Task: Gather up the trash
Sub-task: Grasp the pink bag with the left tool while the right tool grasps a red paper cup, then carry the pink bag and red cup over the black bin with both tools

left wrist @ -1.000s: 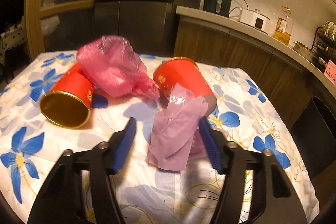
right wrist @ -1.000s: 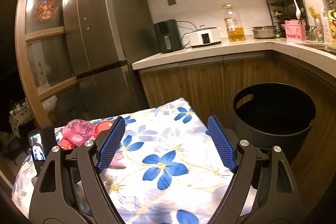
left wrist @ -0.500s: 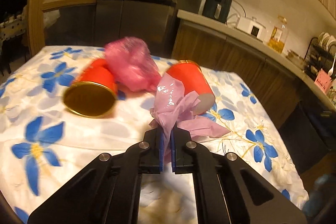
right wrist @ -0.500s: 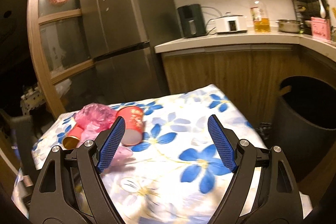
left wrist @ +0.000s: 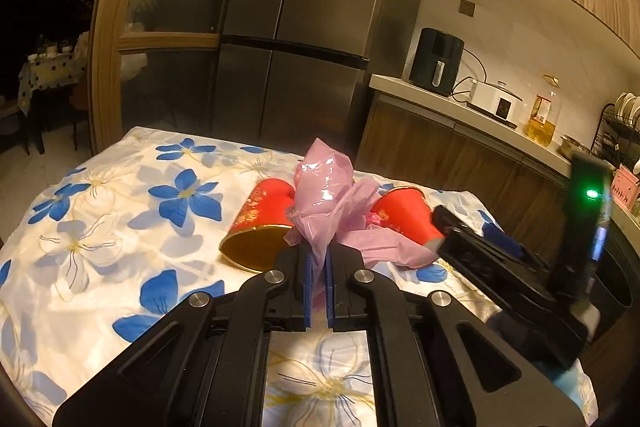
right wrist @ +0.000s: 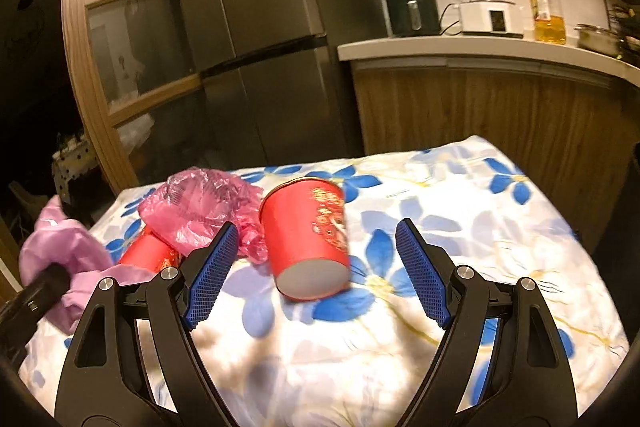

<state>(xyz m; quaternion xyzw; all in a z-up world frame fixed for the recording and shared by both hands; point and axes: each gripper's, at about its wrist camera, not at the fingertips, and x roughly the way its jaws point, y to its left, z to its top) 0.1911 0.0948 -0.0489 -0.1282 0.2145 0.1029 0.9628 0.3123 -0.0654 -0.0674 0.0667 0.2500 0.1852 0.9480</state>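
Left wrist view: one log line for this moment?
left tongs: shut on lilac bag | right tongs: open, facing red cup | cup: on its side, ungrasped

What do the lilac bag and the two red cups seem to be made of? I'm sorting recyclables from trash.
The lilac bag, pinched in the left hand-held gripper, looks like thin glossy plastic film: it crumples and shows glints. The near red cup seems to be matte coated paper with gold print and a pale base. The far red cup has a shiny gold lining, possibly foil.
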